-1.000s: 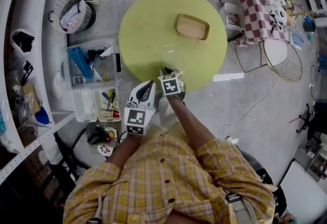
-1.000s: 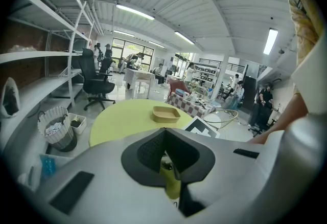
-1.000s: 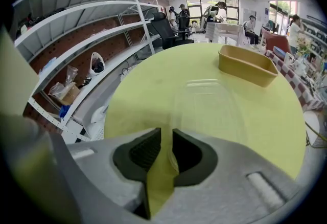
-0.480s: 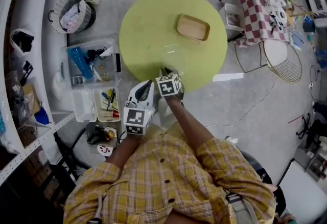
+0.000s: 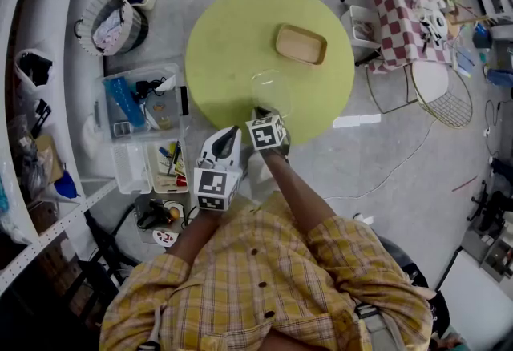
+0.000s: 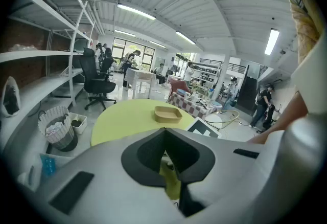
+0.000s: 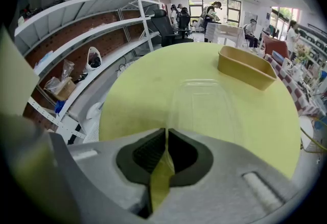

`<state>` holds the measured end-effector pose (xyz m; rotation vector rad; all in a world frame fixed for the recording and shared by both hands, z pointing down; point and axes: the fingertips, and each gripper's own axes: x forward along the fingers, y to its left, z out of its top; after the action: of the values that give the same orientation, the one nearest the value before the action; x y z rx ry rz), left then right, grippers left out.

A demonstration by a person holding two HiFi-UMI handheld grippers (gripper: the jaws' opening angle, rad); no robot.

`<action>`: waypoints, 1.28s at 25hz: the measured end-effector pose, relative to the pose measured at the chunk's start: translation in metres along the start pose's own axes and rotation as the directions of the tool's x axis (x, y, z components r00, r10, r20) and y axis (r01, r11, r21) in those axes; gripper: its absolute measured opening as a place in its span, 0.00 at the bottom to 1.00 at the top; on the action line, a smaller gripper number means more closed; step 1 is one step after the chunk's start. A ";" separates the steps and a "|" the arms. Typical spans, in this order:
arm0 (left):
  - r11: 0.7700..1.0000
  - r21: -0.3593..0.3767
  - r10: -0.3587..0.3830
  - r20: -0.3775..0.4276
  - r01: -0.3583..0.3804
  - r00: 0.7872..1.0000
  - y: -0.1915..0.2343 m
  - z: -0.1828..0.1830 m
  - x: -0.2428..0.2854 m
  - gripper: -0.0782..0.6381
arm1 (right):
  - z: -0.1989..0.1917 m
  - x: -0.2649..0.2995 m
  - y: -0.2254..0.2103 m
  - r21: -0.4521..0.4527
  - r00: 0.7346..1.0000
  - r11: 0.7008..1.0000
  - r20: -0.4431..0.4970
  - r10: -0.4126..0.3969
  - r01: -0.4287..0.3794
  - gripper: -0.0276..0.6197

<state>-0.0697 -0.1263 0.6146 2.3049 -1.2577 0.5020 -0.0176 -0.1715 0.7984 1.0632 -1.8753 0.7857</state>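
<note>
A round yellow-green table [image 5: 232,37] carries a tan tray [image 5: 300,43] and a clear plastic container [image 5: 271,89]. My right gripper [image 5: 259,111] hovers at the table's near edge, just short of the clear container [image 7: 207,105], with its jaws shut on nothing. The tan tray [image 7: 245,66] lies beyond it. My left gripper [image 5: 232,131] is beside the right one, off the table's near-left edge, jaws shut and empty. It points across the table [image 6: 122,120] toward the tray [image 6: 167,113].
Left of the table, on the floor, are a clear bin of tools [image 5: 140,97] and a round basket [image 5: 112,21]. White shelves [image 5: 32,61] run along the left. A checkered table [image 5: 401,5] and a wire chair [image 5: 441,93] stand to the right.
The right gripper's jaws have closed from a narrow gap to touching. Both grippers have otherwise stayed about where they were.
</note>
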 end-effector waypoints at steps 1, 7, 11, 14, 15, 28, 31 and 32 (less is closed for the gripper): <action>1.000 0.004 -0.006 -0.001 0.006 1.000 -0.001 0.001 0.000 0.12 | -0.001 0.001 0.000 0.000 1.000 1.000 -0.005 0.006 -0.006 0.06; 1.000 0.002 -0.011 0.006 0.011 1.000 0.000 0.005 -0.004 0.12 | 0.001 0.001 0.003 -0.039 1.000 0.999 0.000 0.005 -0.005 0.06; 1.000 0.004 -0.002 0.015 0.002 1.000 0.002 0.004 -0.004 0.12 | -0.001 0.001 0.002 -0.033 1.000 0.999 0.002 0.020 -0.020 0.06; 1.000 0.008 0.000 0.024 0.000 1.000 0.000 0.005 -0.007 0.12 | 0.000 0.000 0.002 -0.008 1.000 1.000 0.010 0.029 -0.029 0.06; 1.000 0.010 0.000 0.022 0.000 1.000 -0.001 0.005 -0.008 0.12 | 0.000 -0.001 0.000 -0.002 0.999 1.000 0.014 0.030 -0.030 0.06; 0.999 0.032 -0.001 0.012 0.001 1.000 -0.010 0.004 -0.015 0.12 | -0.007 -0.010 0.001 0.039 0.996 0.997 0.052 0.068 -0.070 0.05; 0.999 0.038 -0.001 0.014 0.001 1.000 -0.010 0.003 -0.018 0.12 | -0.005 -0.017 0.005 0.055 0.994 0.995 0.079 0.075 -0.080 0.05; 0.999 0.040 -0.003 0.015 0.002 1.000 -0.010 0.003 -0.019 0.12 | -0.004 -0.019 0.006 0.056 0.993 0.995 0.089 0.076 -0.081 0.05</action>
<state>-0.0702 -0.1100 0.6003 2.3475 -1.2625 0.5149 -0.0154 -0.1588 0.7826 1.0811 -1.9883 0.8571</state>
